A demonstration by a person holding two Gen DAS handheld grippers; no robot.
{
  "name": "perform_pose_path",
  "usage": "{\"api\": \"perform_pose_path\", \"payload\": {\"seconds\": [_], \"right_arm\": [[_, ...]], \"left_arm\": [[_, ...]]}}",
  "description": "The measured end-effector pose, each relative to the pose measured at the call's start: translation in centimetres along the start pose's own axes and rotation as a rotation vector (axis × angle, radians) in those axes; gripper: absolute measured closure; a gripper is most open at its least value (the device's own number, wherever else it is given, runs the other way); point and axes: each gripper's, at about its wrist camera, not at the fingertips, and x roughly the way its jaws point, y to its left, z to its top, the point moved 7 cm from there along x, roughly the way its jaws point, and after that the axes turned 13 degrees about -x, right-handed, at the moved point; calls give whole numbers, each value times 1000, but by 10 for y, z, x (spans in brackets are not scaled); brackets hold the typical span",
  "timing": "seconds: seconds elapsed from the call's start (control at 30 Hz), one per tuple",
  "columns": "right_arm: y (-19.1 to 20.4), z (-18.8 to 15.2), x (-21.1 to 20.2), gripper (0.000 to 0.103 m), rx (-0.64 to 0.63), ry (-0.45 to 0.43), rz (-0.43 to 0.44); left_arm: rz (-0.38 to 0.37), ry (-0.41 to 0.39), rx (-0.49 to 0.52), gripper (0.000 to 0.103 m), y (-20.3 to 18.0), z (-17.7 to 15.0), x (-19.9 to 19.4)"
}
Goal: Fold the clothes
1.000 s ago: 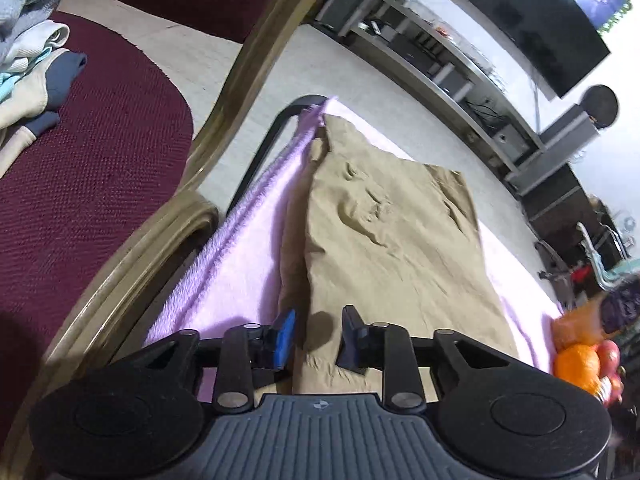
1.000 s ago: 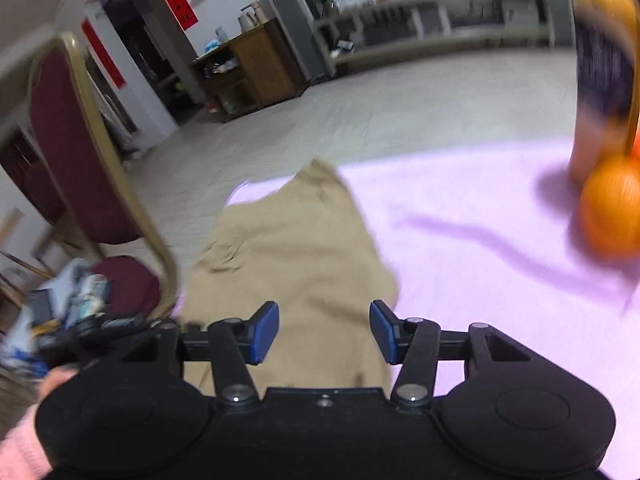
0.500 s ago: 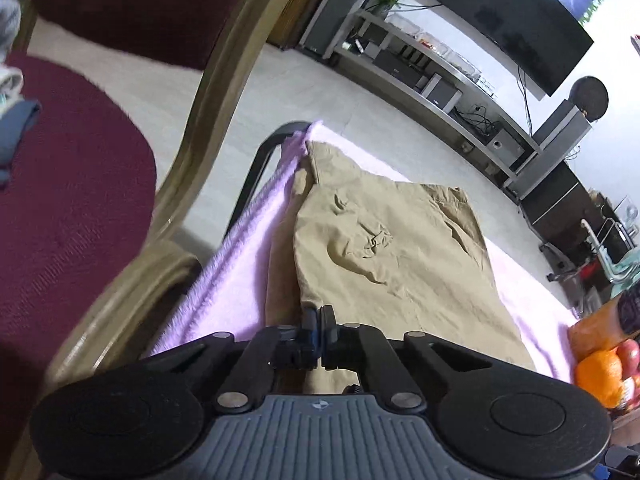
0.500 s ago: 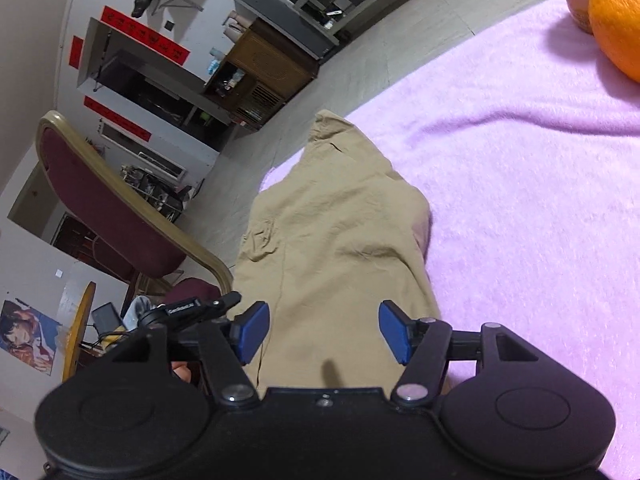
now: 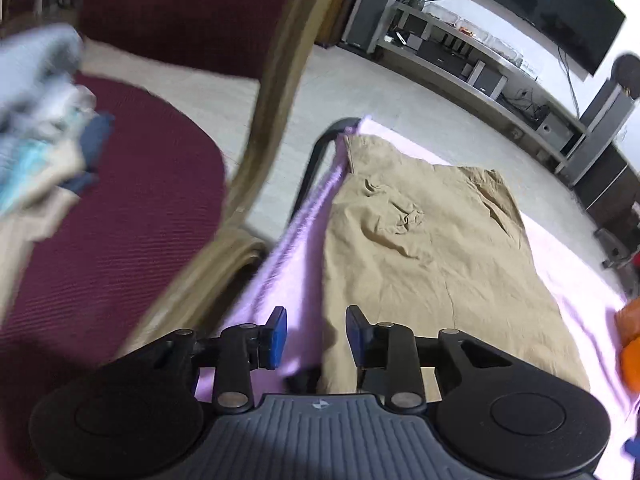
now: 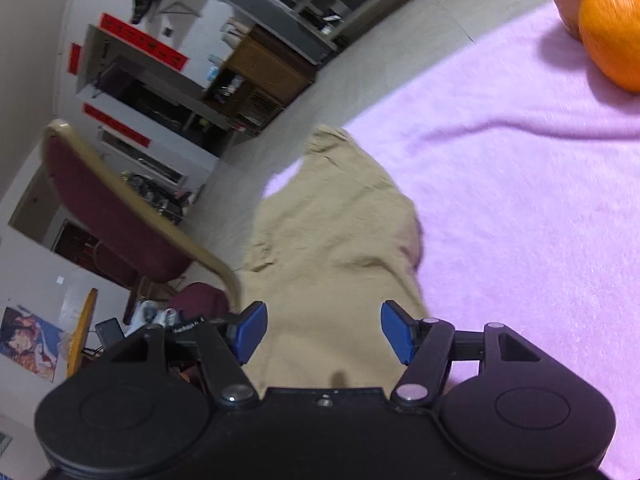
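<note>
Pink blanket [image 5: 568, 280] covers our work surface, with the khaki trousers [image 5: 420, 260] lying folded along its left edge beside a maroon chair [image 5: 120, 220]. Our left gripper [image 5: 316, 330] and right gripper [image 6: 322, 330] both hang spread apart above the cloth, holding nothing.

Tan trousers [image 5: 432, 264] lie folded, slightly wrinkled, on lilac blanket [image 5: 288, 280].
</note>
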Motion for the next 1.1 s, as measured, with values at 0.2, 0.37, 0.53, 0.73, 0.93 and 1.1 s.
{"api": "perform_pose_path", "payload": {"seconds": [0.2,0.37,0.53,0.73,0.93,1.1], "right_arm": [[46,-12,-54,29,-65,-34,44],[41,-55,-55,46,9,-1,34],[13,-67,5,76,17,79,-35],[-15,-73,72,76,72,163,120],[-107,-29,43,94,245,-105,-114],[-92,3,34,76,226,-126,101]], "left_arm": [[-132,-6,72,75,-7,-60,-80],[-211,49,101,83,-13,-121,-91],[-156,13,209,90,-37,-136,-62],[-31,79,367,93,-31,-165,-32],[-85,52,373,97,-25,-157,-39],[-320,14,421,98,-72,-158,-62]]}}
